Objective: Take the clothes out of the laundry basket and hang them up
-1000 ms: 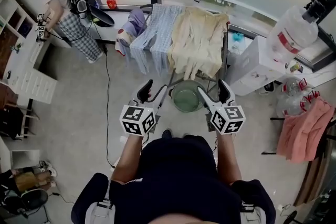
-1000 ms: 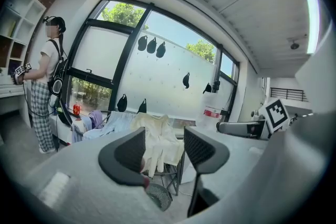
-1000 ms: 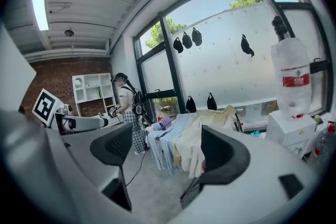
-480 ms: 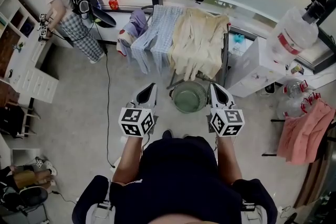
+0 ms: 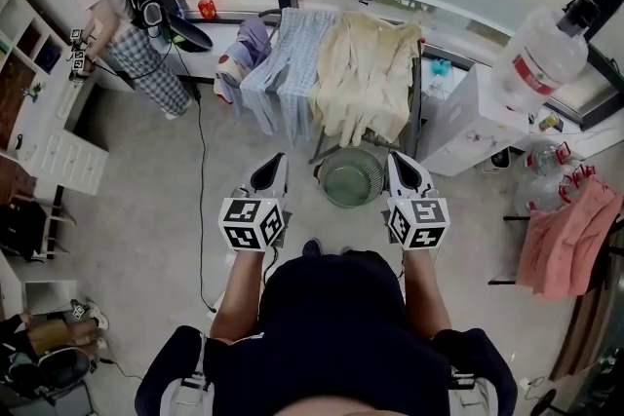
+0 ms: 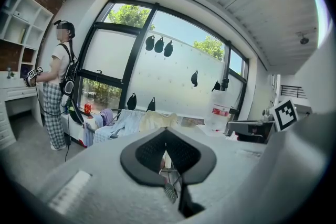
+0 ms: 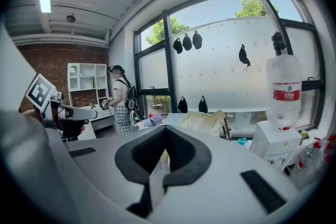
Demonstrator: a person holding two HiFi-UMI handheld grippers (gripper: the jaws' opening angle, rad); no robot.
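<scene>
A round green laundry basket (image 5: 351, 177) stands on the floor under a drying rack (image 5: 417, 102). Only its green inside shows. Over the rack hang a blue checked shirt (image 5: 283, 63), a cream garment (image 5: 366, 73) and a lilac piece (image 5: 249, 39). My left gripper (image 5: 274, 169) is held just left of the basket and my right gripper (image 5: 399, 166) just right of it, both above the floor and pointing at the rack. Both are shut with nothing between the jaws. The left gripper view shows the left gripper's (image 6: 166, 136) pads met, and the right gripper view shows the right gripper's (image 7: 165, 136) pads met.
A person (image 5: 117, 15) with grippers stands at the far left by white shelves (image 5: 49, 132). A water dispenser with a big bottle (image 5: 536, 63) stands right of the rack. Pink cloth (image 5: 570, 244) hangs on a stand at the right. A black cable (image 5: 202, 180) runs across the floor.
A second ago both grippers stood open beside the basket; now both are shut and empty. The hands have hardly moved.
</scene>
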